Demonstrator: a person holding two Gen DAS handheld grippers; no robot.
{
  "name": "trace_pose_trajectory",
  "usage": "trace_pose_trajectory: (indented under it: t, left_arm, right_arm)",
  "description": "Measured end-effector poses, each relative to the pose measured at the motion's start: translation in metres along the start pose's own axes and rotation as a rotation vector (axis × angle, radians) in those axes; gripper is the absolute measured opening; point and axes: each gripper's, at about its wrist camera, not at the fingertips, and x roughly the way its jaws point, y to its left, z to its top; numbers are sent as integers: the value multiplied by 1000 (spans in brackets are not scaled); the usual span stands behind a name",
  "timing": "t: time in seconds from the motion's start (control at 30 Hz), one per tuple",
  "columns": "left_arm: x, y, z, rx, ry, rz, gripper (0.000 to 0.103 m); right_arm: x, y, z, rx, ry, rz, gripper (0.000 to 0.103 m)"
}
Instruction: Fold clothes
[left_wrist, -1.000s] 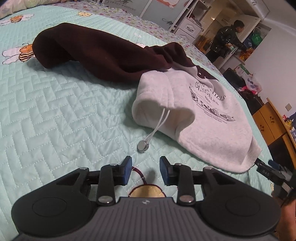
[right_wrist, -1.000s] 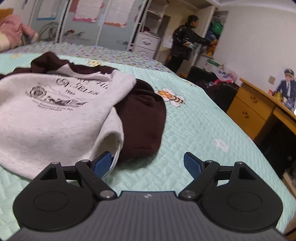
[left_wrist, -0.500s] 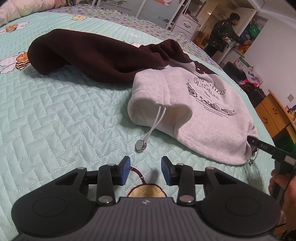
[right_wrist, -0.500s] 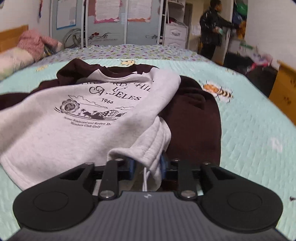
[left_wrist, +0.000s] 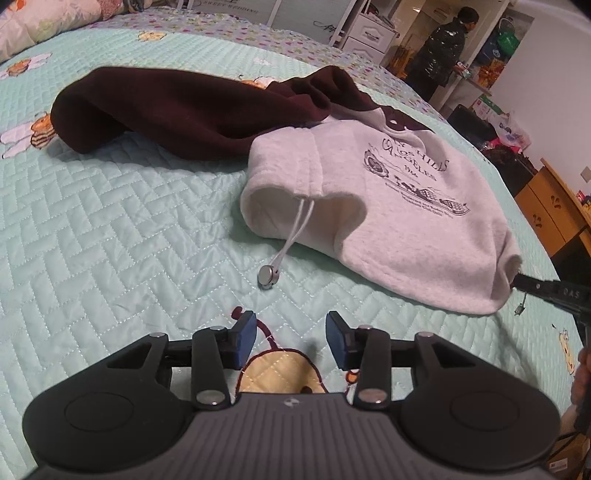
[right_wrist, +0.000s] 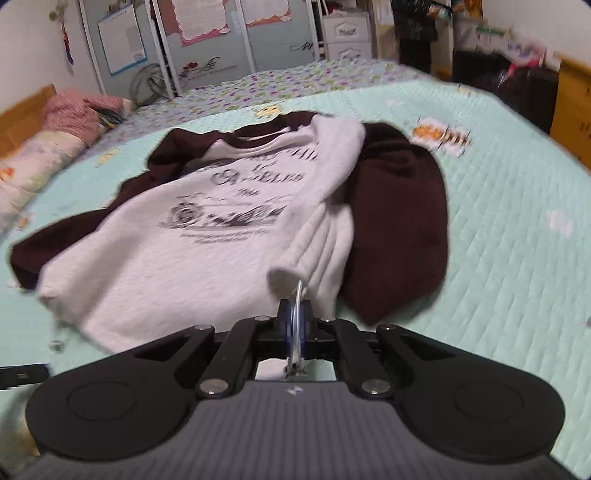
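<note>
**Mia:** While the grey and dark brown sweatshirt with black printed letters (left_wrist: 406, 206) lies on the bed's mint green quilted cover (left_wrist: 110, 240), where are the tongs?

**Ben:** The left tongs (left_wrist: 290, 338) hang just over the cover, near the shirt's bottom edge. Their blue pads are apart and spreading wider. Nothing sits between them.

**Mia:** And the other ones?

**Ben:** The right tongs (right_wrist: 295, 325) are pressed together. They pinch the thin white cord (right_wrist: 297, 295) that comes out of the shirt's grey corner. That corner is pulled up a bit off the bed.

**Mia:** Is anything inside anything?

**Ben:** The only thing like a box is the white drawer cabinet (right_wrist: 345, 35) far back by the wall. Its drawers are closed, so I cannot tell.

**Mia:** What does only the left camera show?

**Ben:** A second white cord with a round silver end (left_wrist: 269, 276), lying on the cover. Also a person in a shiny dark jacket (left_wrist: 441, 51) far back, and a wooden cupboard (left_wrist: 550, 218) beside the bed.

**Mia:** And only the right camera?

**Ben:** A fuzzy pink bundle (right_wrist: 74, 114) at the bed's far left, and the brown sleeve (right_wrist: 399, 221) spread on the shirt's right side.
</note>
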Motion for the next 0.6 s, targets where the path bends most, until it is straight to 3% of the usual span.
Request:
trace_pose_trajectory:
  t: [0.6]
  left_arm:
    - [11,-18,2,53,21,40,46]
  right_arm:
    - [9,6,-6,-49,29,-14,5]
